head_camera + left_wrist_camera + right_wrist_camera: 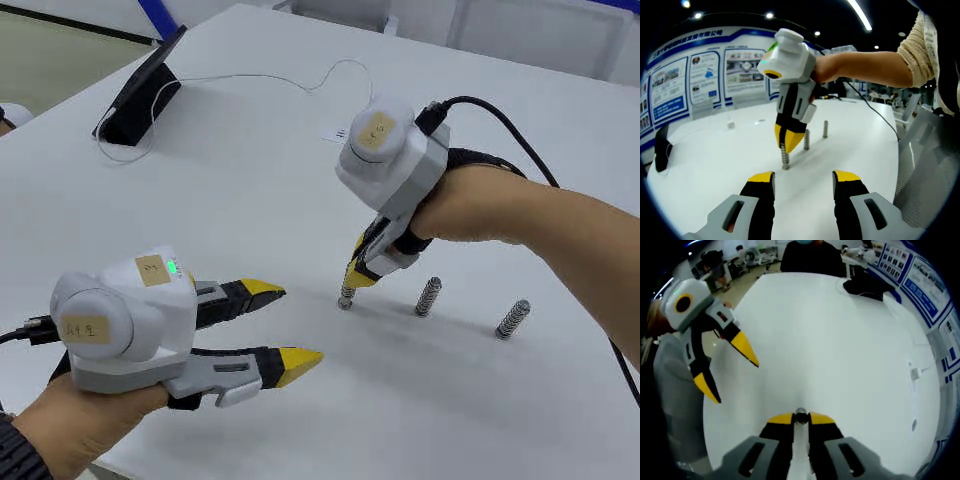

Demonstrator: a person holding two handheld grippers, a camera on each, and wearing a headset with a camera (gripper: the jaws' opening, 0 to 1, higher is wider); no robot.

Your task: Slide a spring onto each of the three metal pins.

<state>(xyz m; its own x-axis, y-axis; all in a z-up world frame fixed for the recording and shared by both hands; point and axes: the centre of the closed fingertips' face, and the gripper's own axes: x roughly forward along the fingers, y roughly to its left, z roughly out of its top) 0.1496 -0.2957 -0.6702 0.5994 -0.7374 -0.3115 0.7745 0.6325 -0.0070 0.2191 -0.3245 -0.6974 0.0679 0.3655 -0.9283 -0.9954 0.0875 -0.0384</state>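
The table (pixel 300 200) is plain white, with a black tablet (pixel 140 92) propped near its far edge. In the left gripper view, blue-bordered posters (pixel 705 75) line the wall under ceiling lights; their writing is too small to read. Tan tags (pixel 153 269) on both grippers bear illegible scribbles. Three springs stand upright in a row. The right gripper (pixel 352 281) is clenched on the end spring (pixel 346 296), with the middle spring (pixel 428 296) and last spring (pixel 513 318) beside it. The left gripper (pixel 300 323) hangs released nearby.
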